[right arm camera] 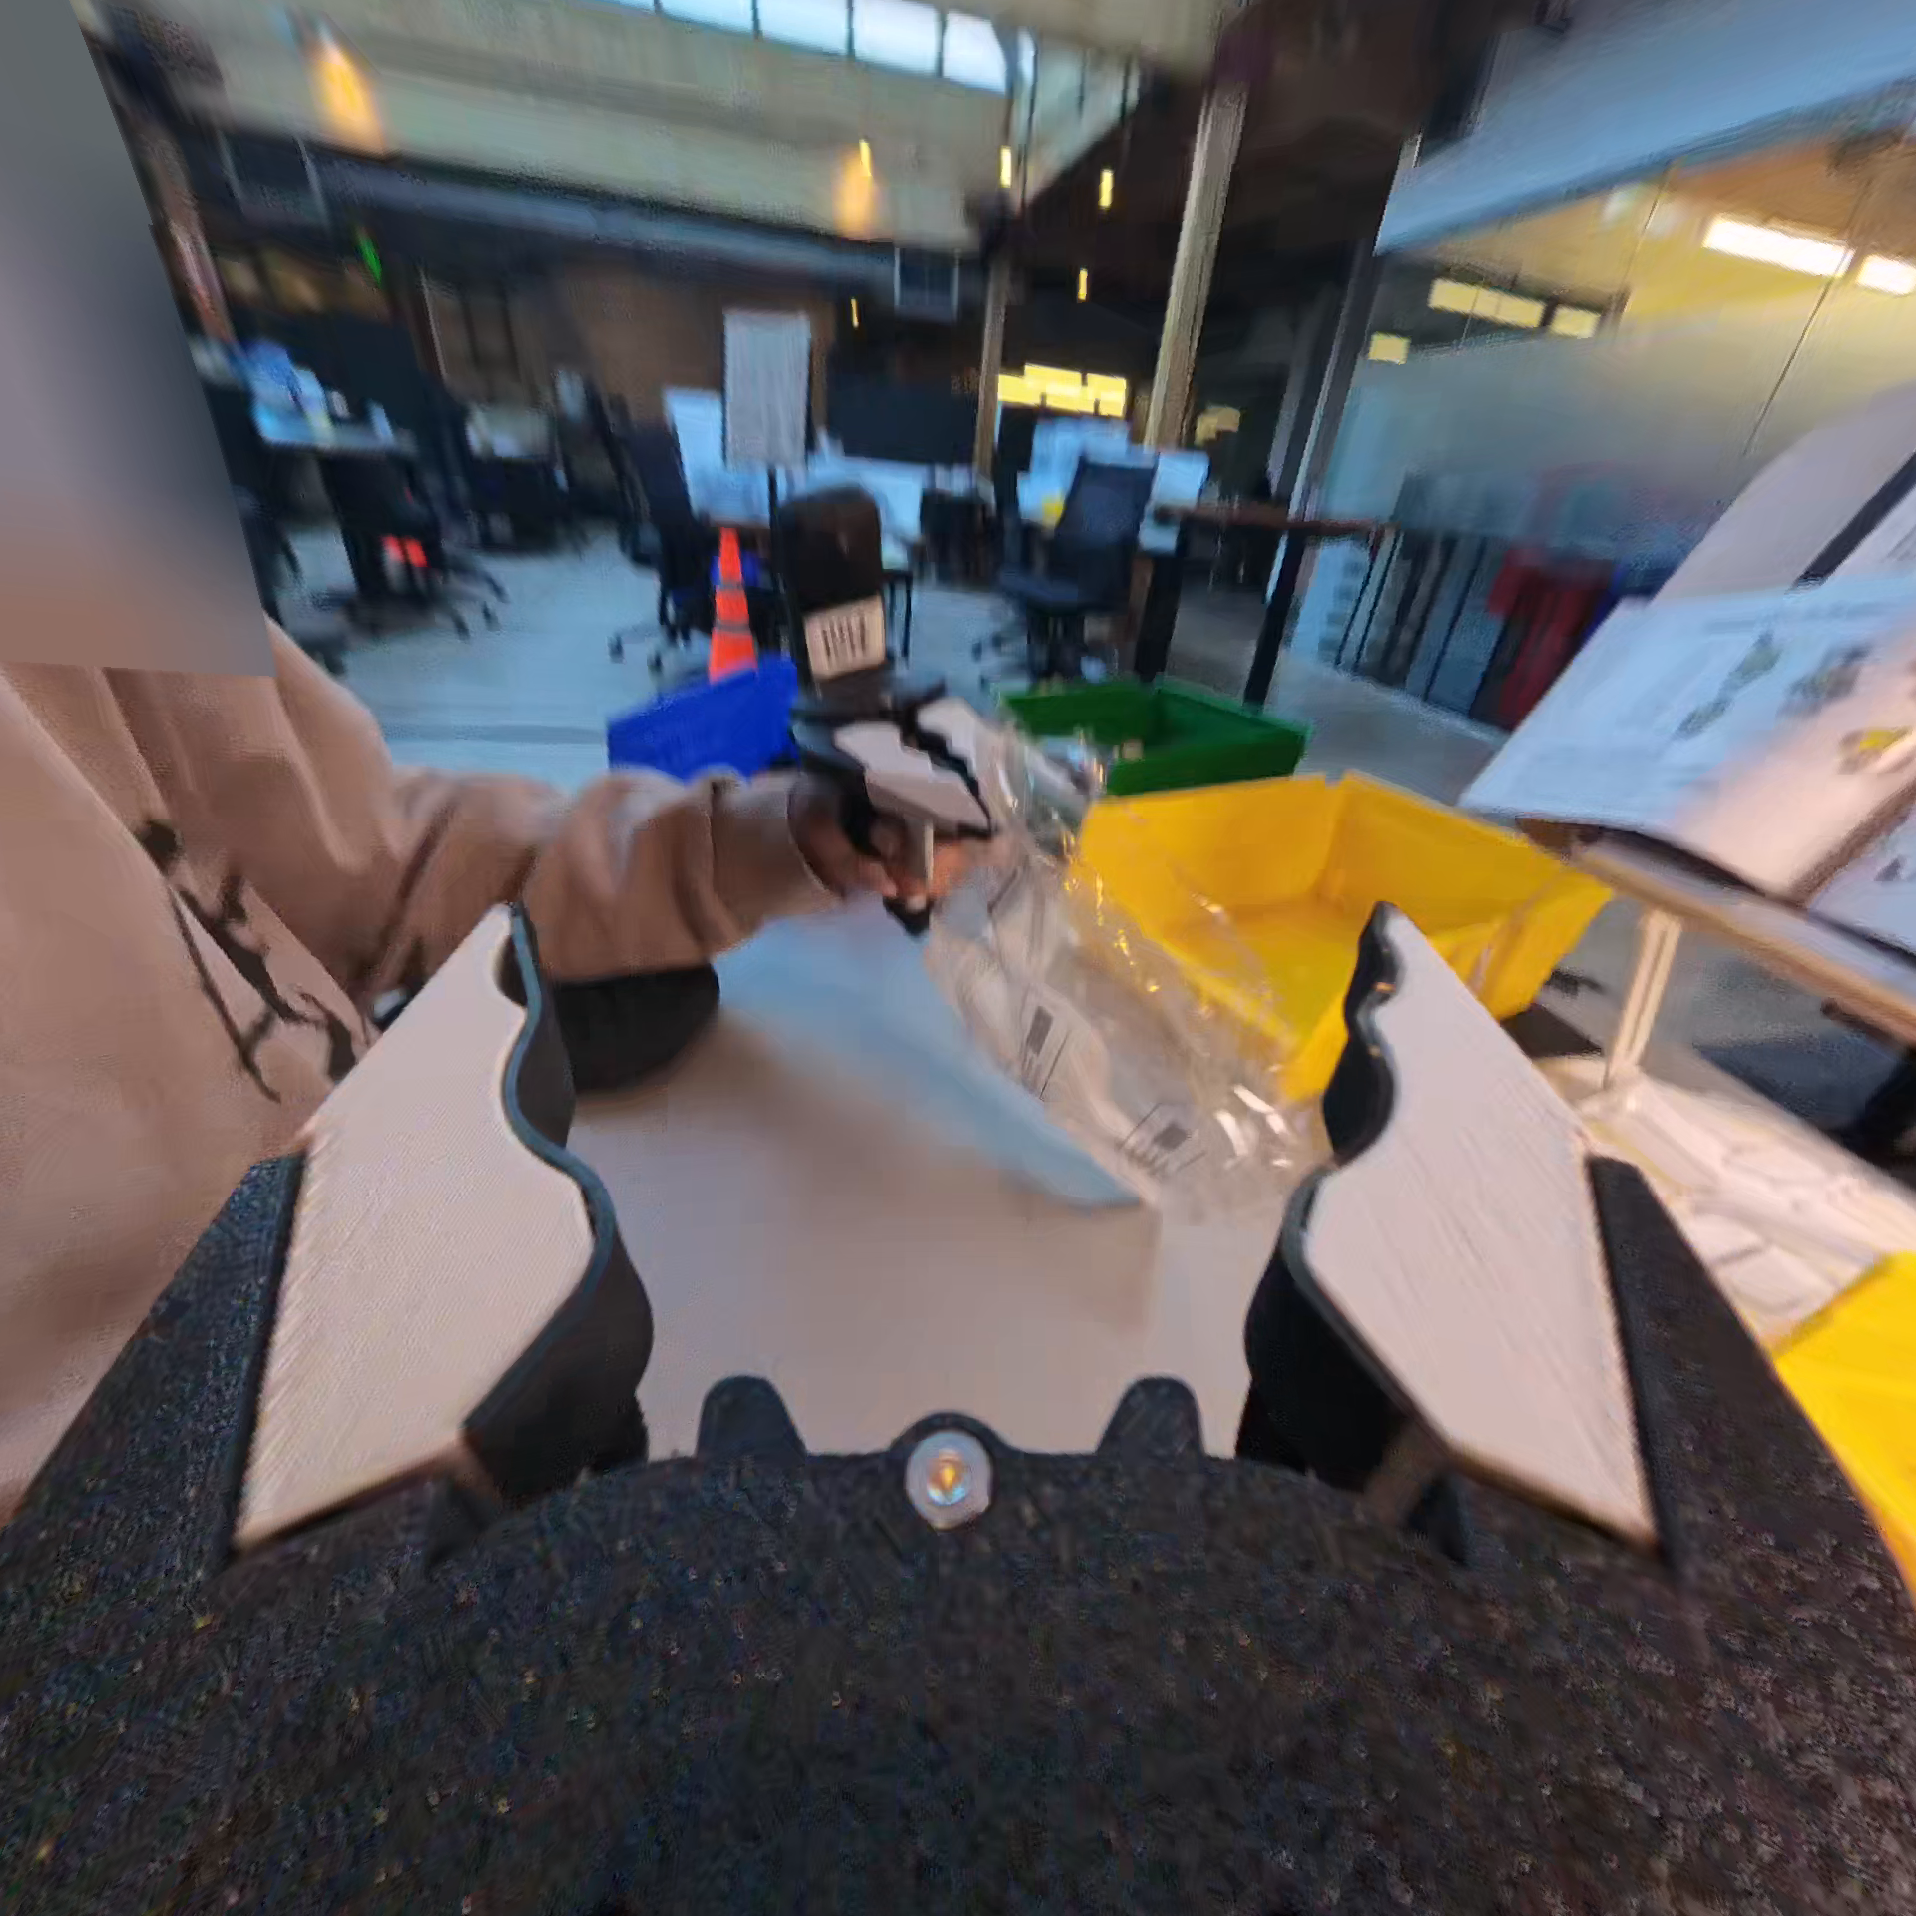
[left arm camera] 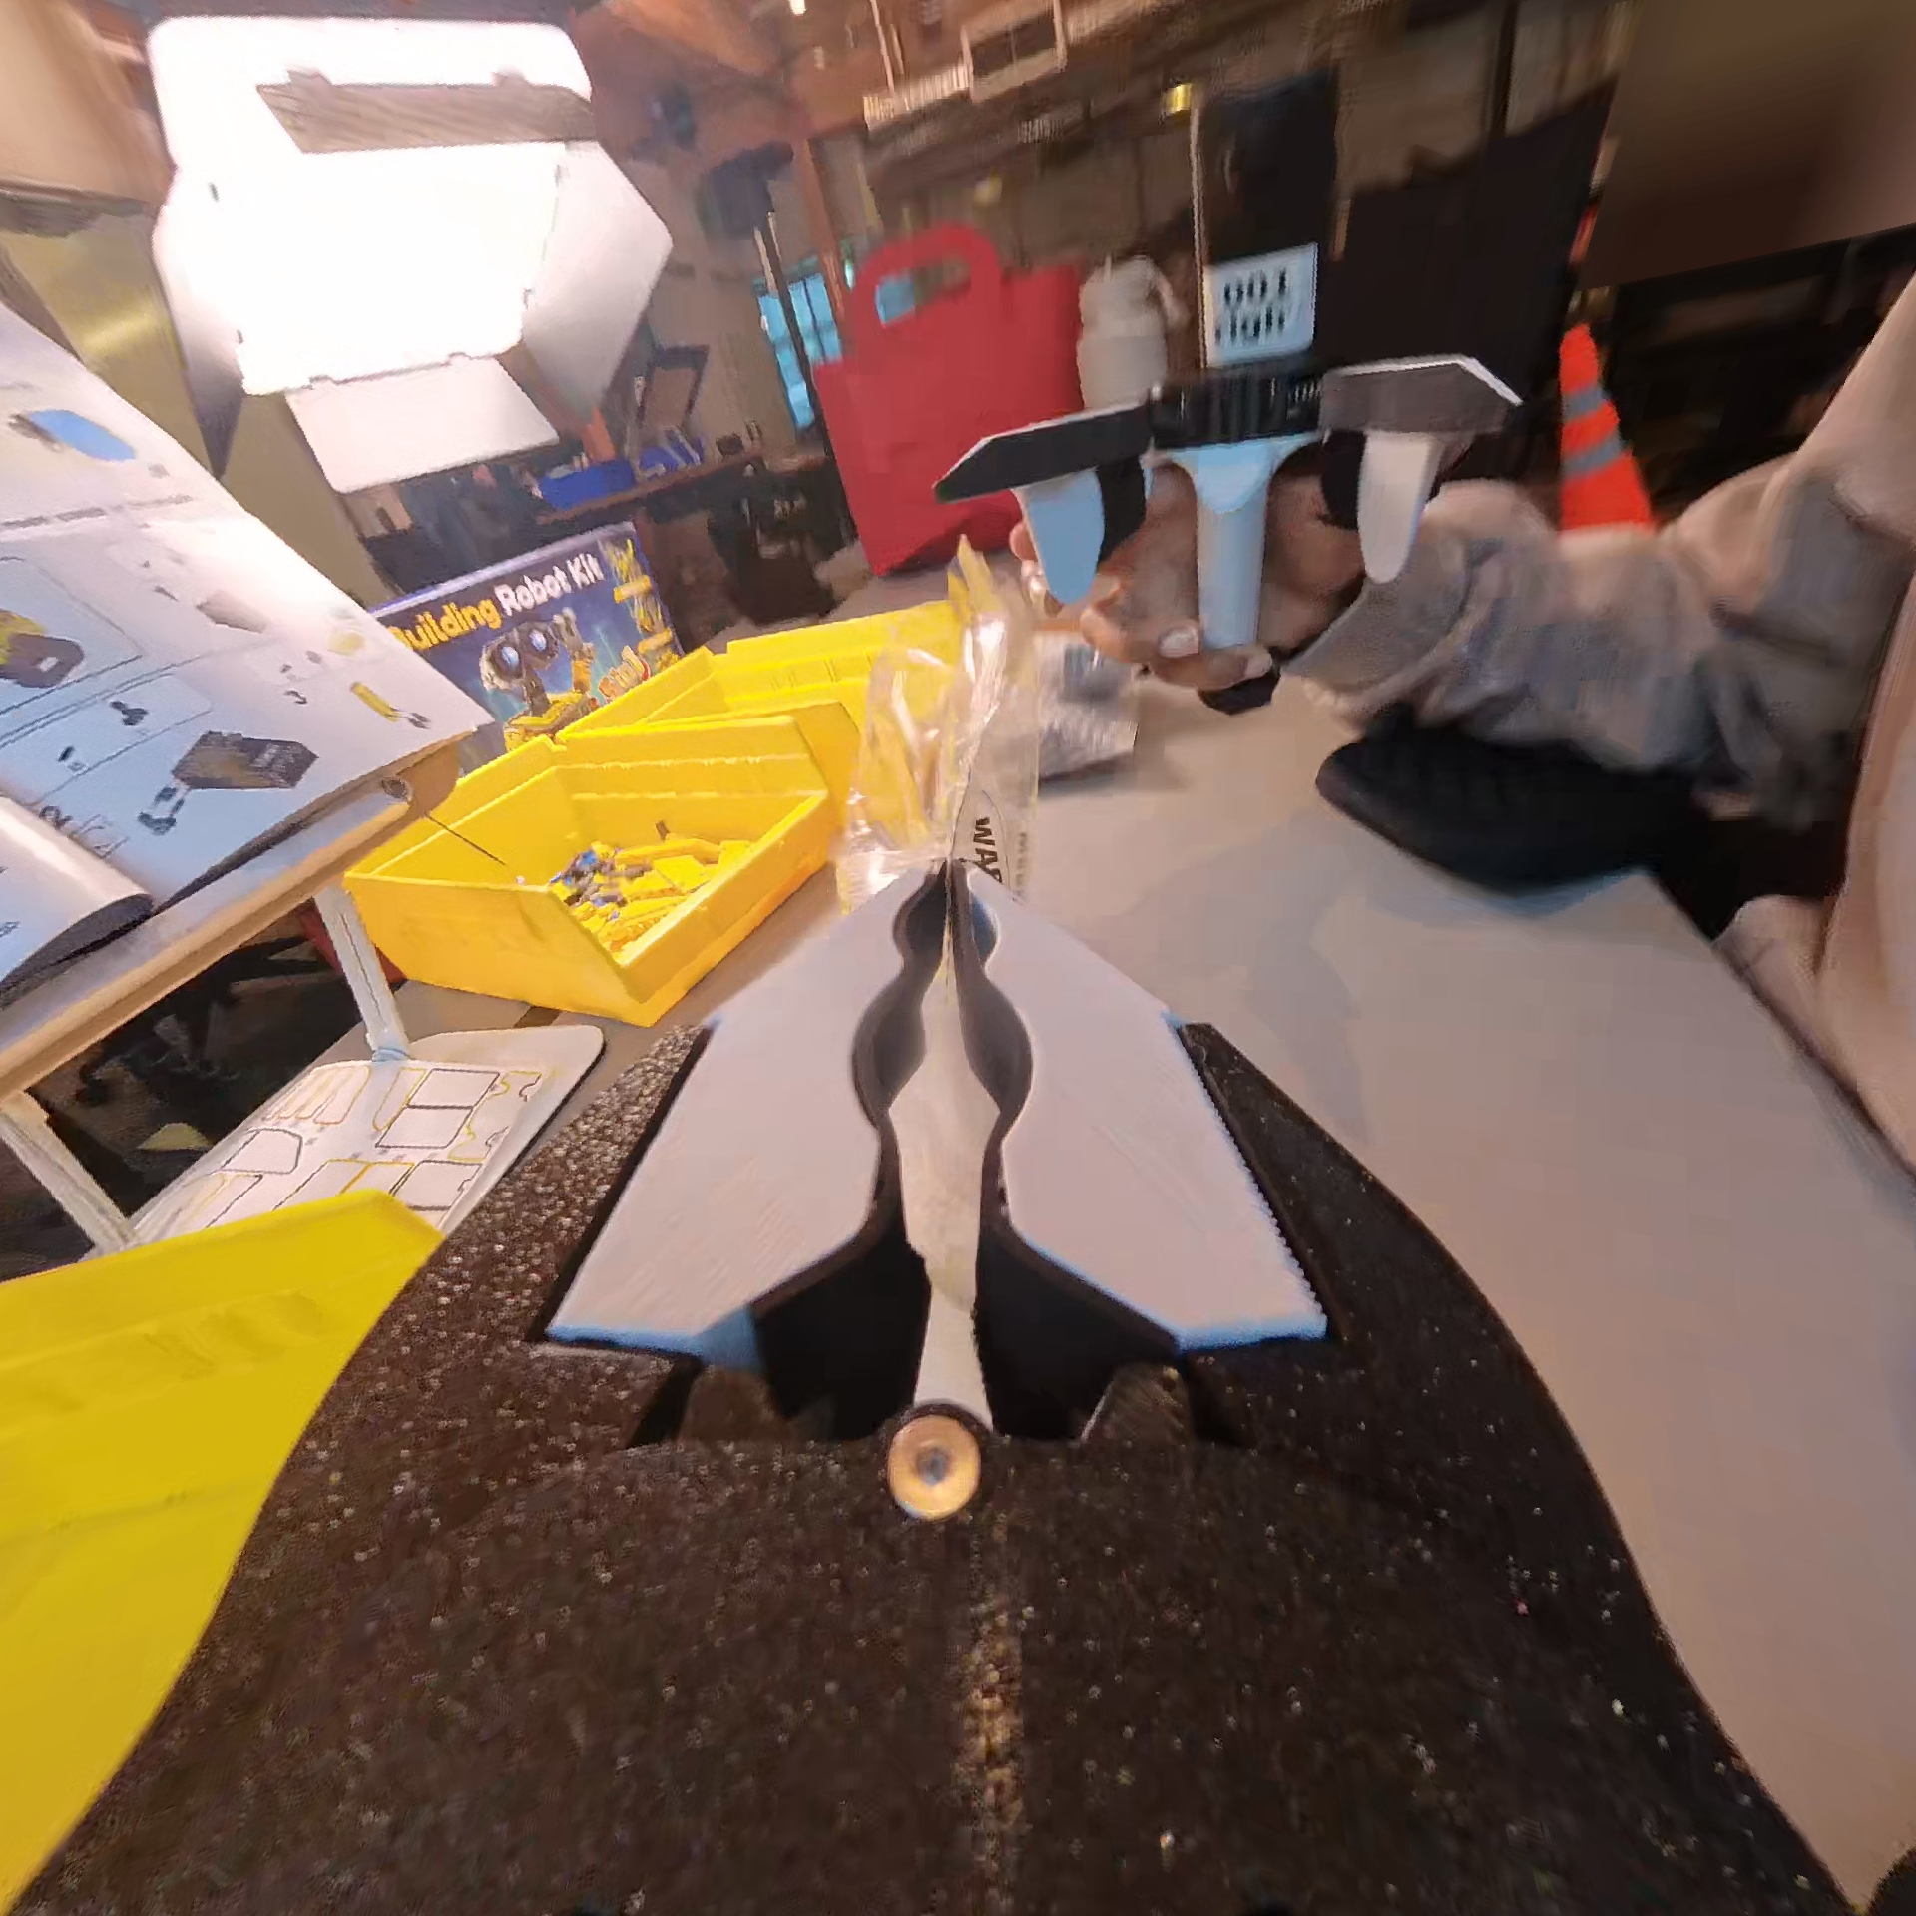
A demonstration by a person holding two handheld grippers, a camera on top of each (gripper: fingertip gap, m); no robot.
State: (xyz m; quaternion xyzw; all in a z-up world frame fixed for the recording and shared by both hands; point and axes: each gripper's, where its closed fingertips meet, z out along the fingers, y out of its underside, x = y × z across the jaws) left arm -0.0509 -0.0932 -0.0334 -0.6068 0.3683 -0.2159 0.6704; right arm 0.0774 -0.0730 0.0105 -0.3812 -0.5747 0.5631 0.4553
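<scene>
The left tool (left arm camera: 946,892) is pinched tight on the top edge of a clear plastic bag (left arm camera: 938,726), its 2 grey fingers (left arm camera: 809,1120) meeting with only the film between them. In the right wrist view the same bag (right arm camera: 1099,1016) hangs down and spreads from that tool above the table (right arm camera: 881,1275), crinkled, with small printed labels on it; what is inside cannot be made out through the blur.

The right tool (right arm camera: 949,1047) is spread wide and holds nothing, its fingers (right arm camera: 435,1223) well apart and pointed at the lower part of the bag, near it but not touching. In the left wrist view it shows farther off, carried in a person's hand (left arm camera: 1203,591) above the table.

Judged from this, a clean 2-handed hold on thin film wants the left pinch kept firm near the tips, since film slips easily. The free tool would do best to take a flat, taut stretch of film rather than a loose fold.

Just behind the bag sits a yellow bin (right arm camera: 1337,892), seemingly empty in the right wrist view. A second yellow bin (left arm camera: 581,881) with small yellow parts and an open instruction booklet (left arm camera: 187,664) on a stand lie to the left side.
</scene>
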